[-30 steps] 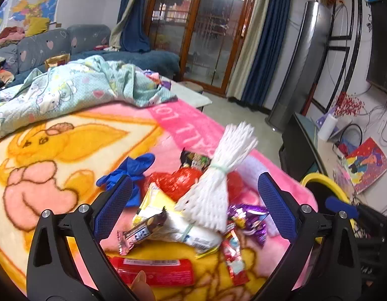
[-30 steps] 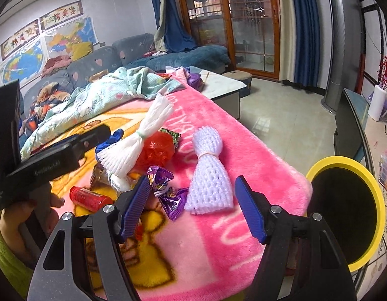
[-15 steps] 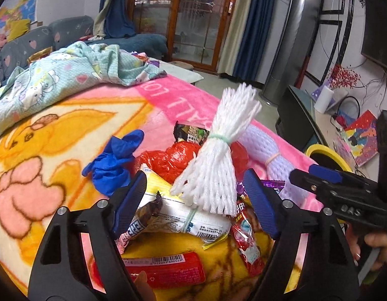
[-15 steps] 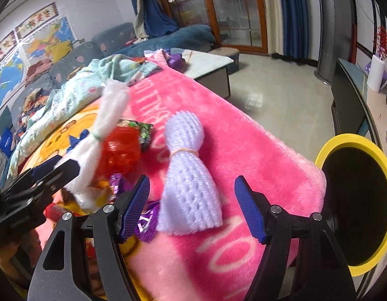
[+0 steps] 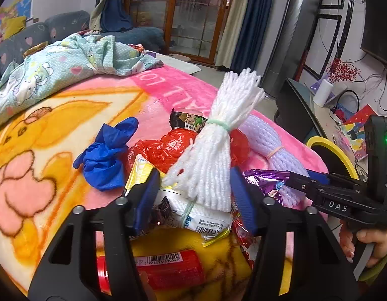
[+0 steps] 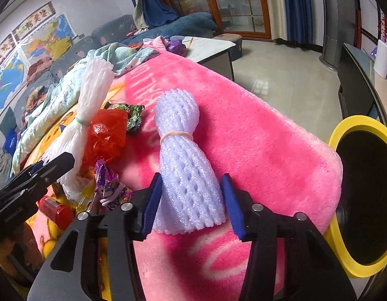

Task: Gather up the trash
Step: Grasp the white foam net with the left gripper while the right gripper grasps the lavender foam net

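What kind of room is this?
Probably a home living room: a blue sofa along the wall, glass doors with curtains, and a pink blanket strewn with wrappers.

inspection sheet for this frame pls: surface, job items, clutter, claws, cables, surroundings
Surface: pink and yellow plush blanket.
Job's things: white foam net bundle, lilac foam net bundle, red plastic bag, blue glove, red tube, purple wrappers; yellow-rimmed bin beside the blanket edge.
Clutter: patterned quilt.
Claws: left claw closing around the white bundle; right claw closing around the lilac bundle; firm grip unclear.
Cables: loose wires by the wall.
Surroundings: sofa, glass doors, blue curtains.
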Motion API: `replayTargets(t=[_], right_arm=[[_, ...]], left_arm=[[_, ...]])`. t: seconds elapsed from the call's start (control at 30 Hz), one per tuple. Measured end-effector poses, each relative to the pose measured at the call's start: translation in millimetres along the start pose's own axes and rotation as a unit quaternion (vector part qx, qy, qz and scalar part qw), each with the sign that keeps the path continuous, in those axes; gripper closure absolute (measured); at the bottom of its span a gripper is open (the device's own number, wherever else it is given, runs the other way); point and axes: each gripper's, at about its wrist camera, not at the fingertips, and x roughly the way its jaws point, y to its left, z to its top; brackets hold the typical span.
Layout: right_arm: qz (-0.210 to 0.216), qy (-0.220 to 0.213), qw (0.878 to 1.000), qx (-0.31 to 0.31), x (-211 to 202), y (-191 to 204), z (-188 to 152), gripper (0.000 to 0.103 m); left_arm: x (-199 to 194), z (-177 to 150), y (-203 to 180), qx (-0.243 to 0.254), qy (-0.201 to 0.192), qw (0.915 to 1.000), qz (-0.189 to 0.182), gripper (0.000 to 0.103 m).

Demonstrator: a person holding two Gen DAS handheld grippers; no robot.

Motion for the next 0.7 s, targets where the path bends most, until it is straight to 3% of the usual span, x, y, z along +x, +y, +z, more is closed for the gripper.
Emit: replayTargets(t=[0.23,0.33,0.53,0.7], right_arm=[[-0.002,-0.002,1.0,-0.011,-4,0,-4,0.064],[-0.003,-0.001,1.0,-0.016,-4,0,-4,0.068],[-0.001,-0.002,1.0,-0.026,-7,5,-5,0.076],[0.003,-0.014,1.0,-0.027,-19,8,-5,0.077]], left_arm=[[-2,0,2,-0.007,0.001,0.9999,-0.013,0.082],[-2,0,3,-0.013,0.002,0.9997,-0.02,0.087],[-9,1,8,-0.028,-0.007,0.999,-0.033,0.09],[-21,5,10,-0.034,-0.024,0.9985,-0.037,0.091]])
